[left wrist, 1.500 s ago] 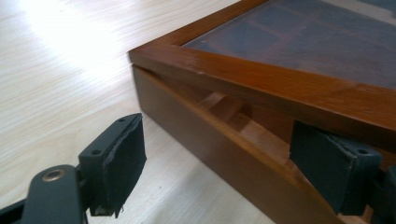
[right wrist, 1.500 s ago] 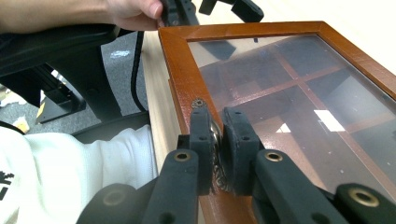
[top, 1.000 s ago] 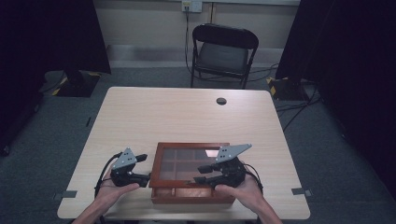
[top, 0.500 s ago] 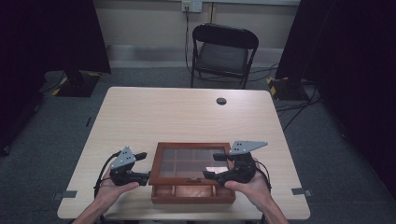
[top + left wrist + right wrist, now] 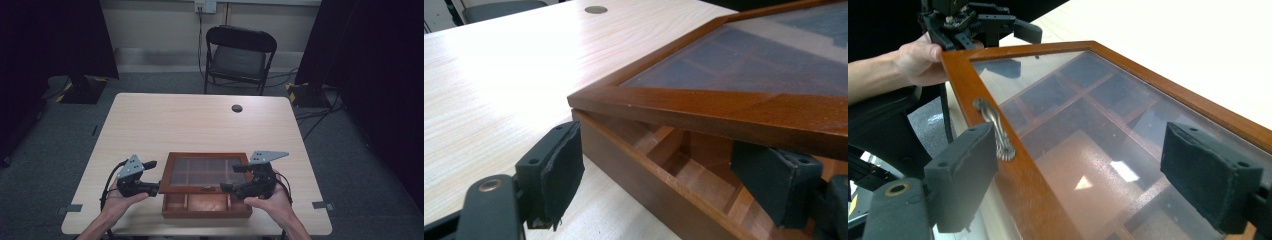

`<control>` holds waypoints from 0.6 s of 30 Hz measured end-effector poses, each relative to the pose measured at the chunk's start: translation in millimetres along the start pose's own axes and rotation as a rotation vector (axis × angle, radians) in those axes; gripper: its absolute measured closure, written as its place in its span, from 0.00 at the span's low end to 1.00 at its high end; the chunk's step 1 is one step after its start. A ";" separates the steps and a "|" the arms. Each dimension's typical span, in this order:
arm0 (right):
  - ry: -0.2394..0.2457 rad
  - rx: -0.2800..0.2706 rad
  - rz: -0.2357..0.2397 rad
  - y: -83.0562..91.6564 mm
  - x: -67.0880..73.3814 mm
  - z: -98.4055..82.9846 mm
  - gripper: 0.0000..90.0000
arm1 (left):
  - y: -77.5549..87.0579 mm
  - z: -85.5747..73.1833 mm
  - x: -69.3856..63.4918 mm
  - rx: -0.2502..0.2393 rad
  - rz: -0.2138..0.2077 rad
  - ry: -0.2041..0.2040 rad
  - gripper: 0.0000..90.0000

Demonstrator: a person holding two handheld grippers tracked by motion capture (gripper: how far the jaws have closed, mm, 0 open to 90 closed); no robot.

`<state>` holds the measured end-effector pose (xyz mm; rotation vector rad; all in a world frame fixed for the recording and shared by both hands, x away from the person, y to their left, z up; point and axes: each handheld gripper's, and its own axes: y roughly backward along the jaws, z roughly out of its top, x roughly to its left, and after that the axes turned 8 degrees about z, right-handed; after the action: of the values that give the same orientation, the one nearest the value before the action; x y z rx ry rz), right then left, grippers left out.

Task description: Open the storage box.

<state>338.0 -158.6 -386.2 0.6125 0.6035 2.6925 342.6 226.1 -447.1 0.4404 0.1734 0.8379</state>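
Both grippers are being kept open: left gripper (image 5: 159, 187) straddling the box (image 5: 207, 209) wall under the half-raised lid (image 5: 205, 172), right gripper (image 5: 223, 187), just widened, gripping nothing

A reddish-brown wooden box (image 5: 206, 200) with a tinted glass lid (image 5: 207, 171) sits on the pale wood-grain table (image 5: 190, 125).

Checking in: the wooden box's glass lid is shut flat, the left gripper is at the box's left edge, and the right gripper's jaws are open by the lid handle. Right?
Not quite: the glass lid is raised, not shut flat. The left gripper view shows a gap above the wooden box. The rest holds: left gripper at the left edge, right gripper open by the lid handle.
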 end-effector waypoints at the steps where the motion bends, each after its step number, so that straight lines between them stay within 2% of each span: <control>1: 0.001 -0.004 -0.002 0.5 -0.2 -0.4 0.16 | 0.5 1.4 0.1 -0.002 0.006 0.001 0.23; 3: 0.002 -0.018 0.004 2.5 -0.9 -0.8 0.16 | 0.3 3.3 -0.5 -0.004 -0.005 -0.003 0.23; 6: 0.032 -0.032 0.016 7.4 0.5 -0.1 0.16 | 0.5 6.8 -1.9 -0.018 -0.013 -0.004 0.23; 11: 0.048 -0.039 0.007 10.1 2.2 0.3 0.16 | 0.2 14.6 -4.4 -0.044 -0.018 -0.009 0.22; 15: 0.063 -0.048 -0.001 12.5 2.5 0.4 0.16 | -1.7 16.0 -4.1 -0.032 -0.037 -0.015 0.22; 18: 0.072 -0.048 0.005 12.5 2.5 -0.1 0.16 | -2.0 17.2 -3.0 -0.033 -0.041 -0.002 0.22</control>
<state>333.3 -168.5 -379.6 0.5065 0.5541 2.7354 347.5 217.4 -432.6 0.4056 0.1656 0.7991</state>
